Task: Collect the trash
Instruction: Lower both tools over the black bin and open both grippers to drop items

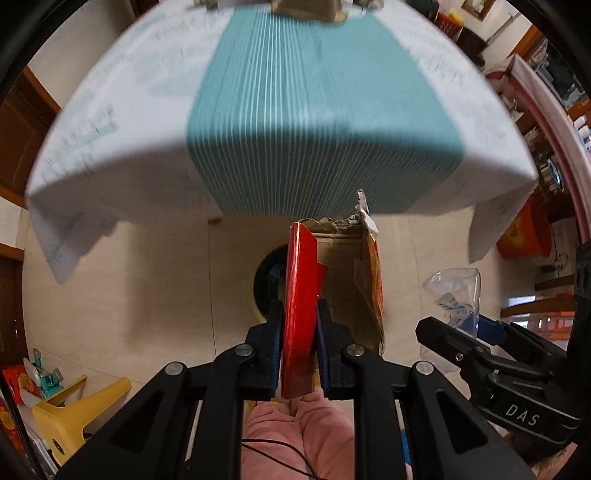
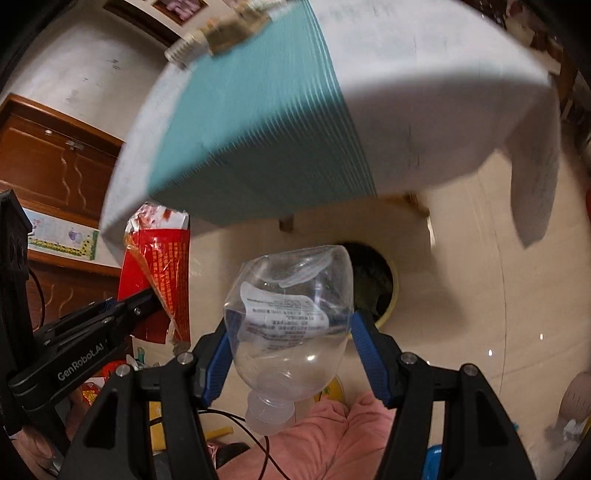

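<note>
My left gripper [image 1: 299,314] is shut on the red foil flap of a torn red cardboard box [image 1: 347,280], held in the air below the table edge. The box also shows in the right wrist view [image 2: 159,273], with the left gripper [image 2: 147,299] on it. My right gripper [image 2: 290,328] is shut on a crushed clear plastic bottle [image 2: 291,314], cap end toward the camera. The bottle also shows in the left wrist view [image 1: 454,291], held by the right gripper [image 1: 461,325]. A round yellow-rimmed bin [image 2: 388,295] with dark contents stands on the floor beyond both grippers; it shows behind the box in the left wrist view [image 1: 264,288].
A table with a white cloth [image 1: 110,147] and a teal striped runner [image 1: 317,122] overhangs ahead. A brown object [image 1: 306,9] lies at its far end. Beige tile floor [image 1: 147,288] lies below. A yellow plastic stool [image 1: 74,410] is at lower left. Wooden cabinets [image 2: 55,166] stand left.
</note>
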A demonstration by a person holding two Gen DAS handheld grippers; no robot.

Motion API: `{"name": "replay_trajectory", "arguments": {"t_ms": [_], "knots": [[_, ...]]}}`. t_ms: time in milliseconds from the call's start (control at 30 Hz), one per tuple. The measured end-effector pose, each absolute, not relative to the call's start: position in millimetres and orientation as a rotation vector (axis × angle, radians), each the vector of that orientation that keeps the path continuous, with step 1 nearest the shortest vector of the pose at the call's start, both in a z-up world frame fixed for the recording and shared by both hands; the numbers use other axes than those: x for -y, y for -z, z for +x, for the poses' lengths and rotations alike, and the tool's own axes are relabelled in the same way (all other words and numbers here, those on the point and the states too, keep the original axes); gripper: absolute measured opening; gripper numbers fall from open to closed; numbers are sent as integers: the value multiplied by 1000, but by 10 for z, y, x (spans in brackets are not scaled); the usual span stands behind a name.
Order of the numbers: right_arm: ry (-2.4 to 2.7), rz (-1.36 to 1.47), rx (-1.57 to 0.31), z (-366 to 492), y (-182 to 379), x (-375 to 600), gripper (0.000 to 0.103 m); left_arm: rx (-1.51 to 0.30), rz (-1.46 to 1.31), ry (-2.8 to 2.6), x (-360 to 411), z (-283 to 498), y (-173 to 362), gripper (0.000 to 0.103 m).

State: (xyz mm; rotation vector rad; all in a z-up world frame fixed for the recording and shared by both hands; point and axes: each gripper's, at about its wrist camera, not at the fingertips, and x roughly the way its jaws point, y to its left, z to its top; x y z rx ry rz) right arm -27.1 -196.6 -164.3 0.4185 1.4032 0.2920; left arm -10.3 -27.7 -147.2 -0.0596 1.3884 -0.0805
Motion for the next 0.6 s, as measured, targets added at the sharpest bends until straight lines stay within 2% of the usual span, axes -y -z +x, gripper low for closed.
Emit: {"name": "replay_trajectory", "arguments": {"t_ms": [300, 533, 567, 600], "knots": [[-202, 399, -1469, -168, 2746, 1788, 63, -1434, -61, 91, 206, 29, 2467, 20], [-131, 440, -1515, -1, 3447, 1700, 64, -1447, -53, 100, 169, 141, 2948, 41], [-126, 440, -1522, 18, 3502, 1690, 64, -1452, -54, 97, 163, 150, 2978, 46], [-112, 434, -1530, 56, 3581, 1681, 64, -1462, -56, 89, 151, 162, 3035, 58]]}}
